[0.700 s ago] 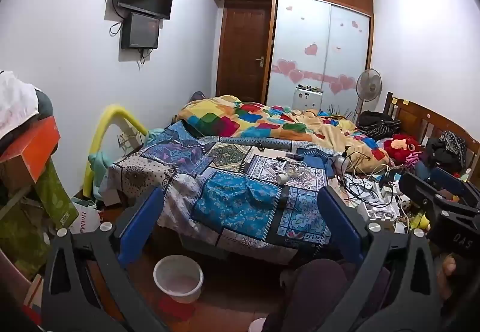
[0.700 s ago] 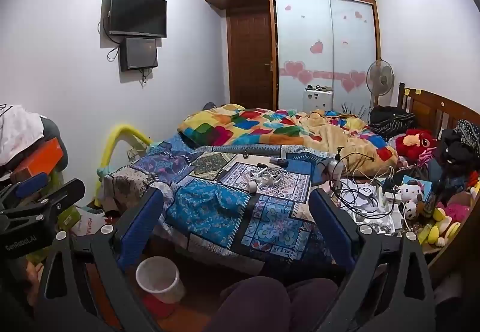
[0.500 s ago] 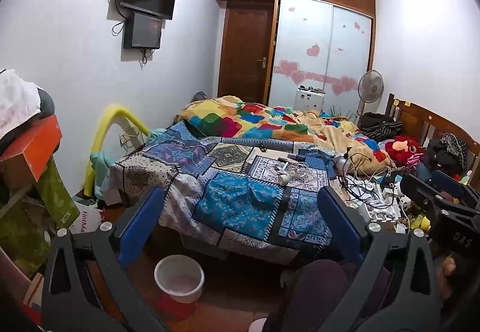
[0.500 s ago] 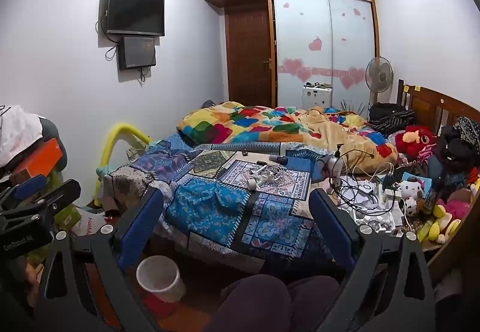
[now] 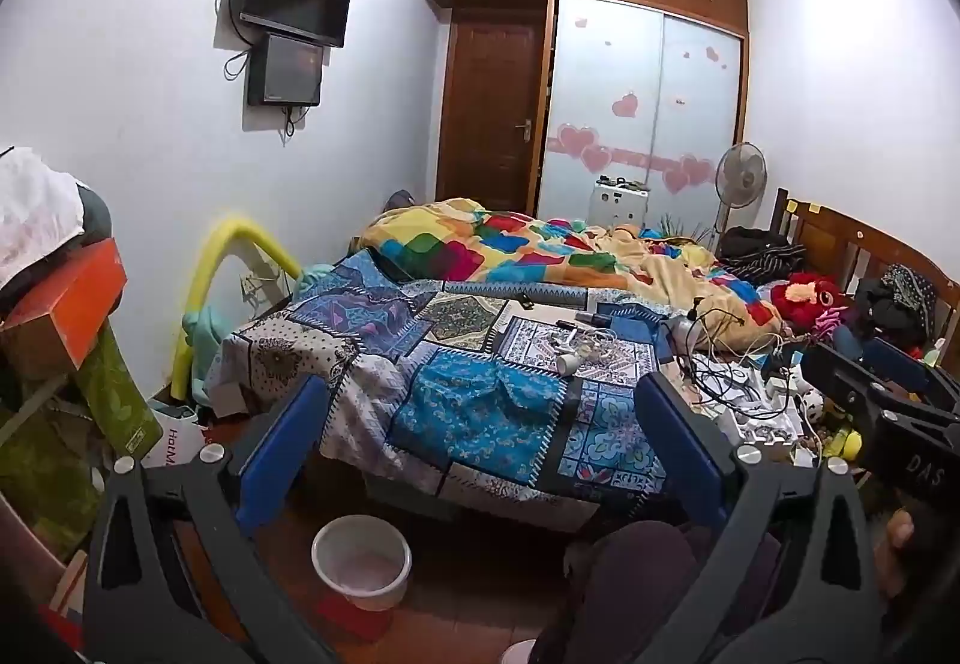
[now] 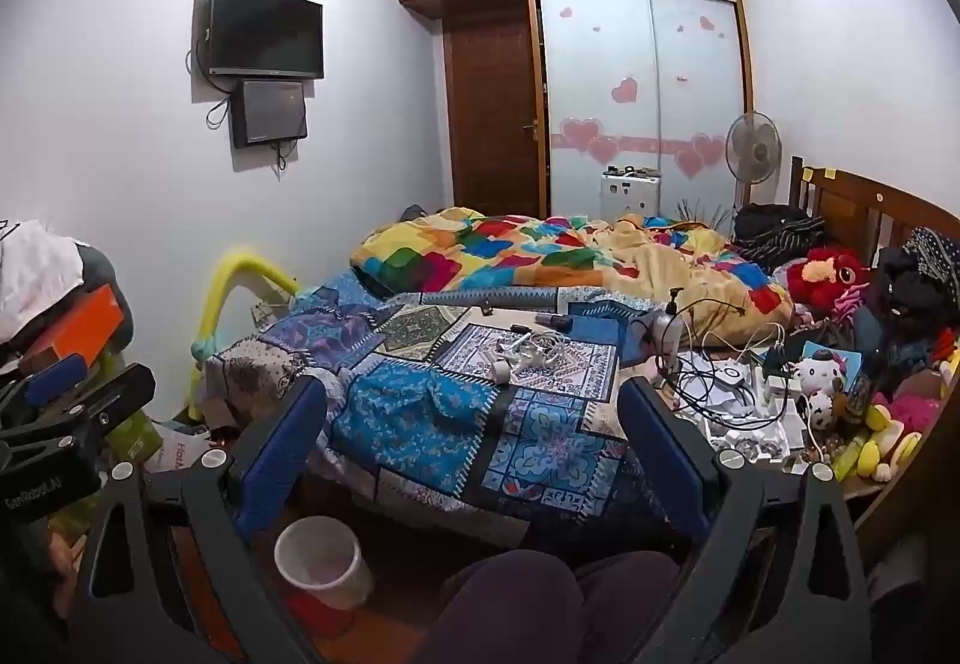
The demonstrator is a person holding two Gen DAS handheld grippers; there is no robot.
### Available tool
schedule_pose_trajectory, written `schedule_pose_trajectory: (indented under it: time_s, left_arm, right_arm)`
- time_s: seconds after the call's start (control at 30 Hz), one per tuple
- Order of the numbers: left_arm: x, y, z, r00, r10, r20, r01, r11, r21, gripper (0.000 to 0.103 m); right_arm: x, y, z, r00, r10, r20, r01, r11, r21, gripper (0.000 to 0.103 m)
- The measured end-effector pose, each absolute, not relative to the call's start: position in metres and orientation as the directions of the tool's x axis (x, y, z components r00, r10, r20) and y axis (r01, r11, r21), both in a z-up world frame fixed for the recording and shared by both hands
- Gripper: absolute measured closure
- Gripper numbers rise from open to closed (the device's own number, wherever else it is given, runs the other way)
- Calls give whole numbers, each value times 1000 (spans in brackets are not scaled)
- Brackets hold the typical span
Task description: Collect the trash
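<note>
A white waste bin [image 5: 362,561] stands on the floor at the foot of the bed; it also shows in the right wrist view [image 6: 324,561]. Small white scraps and a little white cup [image 5: 567,362] lie on the patchwork blanket, also seen in the right wrist view [image 6: 500,370]. My left gripper [image 5: 480,424] is open and empty, held above the floor facing the bed. My right gripper [image 6: 471,424] is open and empty beside it. Each gripper appears at the edge of the other's view.
A bed [image 5: 480,364] with a patchwork blanket and colourful quilt [image 5: 540,256] fills the middle. Cables, chargers and soft toys [image 6: 780,382] crowd its right side. Boxes and bags [image 5: 54,316] are piled at left. My knee [image 6: 510,604] is at the bottom.
Both views have shifted slightly, the scene drifting a little; both grippers stay open and empty.
</note>
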State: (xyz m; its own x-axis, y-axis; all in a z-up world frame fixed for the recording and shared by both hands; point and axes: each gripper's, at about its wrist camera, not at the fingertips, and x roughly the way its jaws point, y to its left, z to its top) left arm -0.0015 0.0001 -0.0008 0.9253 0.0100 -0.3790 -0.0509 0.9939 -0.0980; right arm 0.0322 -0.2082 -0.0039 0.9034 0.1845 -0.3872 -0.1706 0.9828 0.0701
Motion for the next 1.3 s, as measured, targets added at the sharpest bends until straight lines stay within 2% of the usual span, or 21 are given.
schedule_pose_trajectory:
  time_s: [1.3]
  left_arm:
    - [-7, 3, 15, 936, 8, -351, -37, 996, -75, 0]
  right_arm:
    - [28, -205, 4, 913, 187, -362, -173, 982, 71, 6]
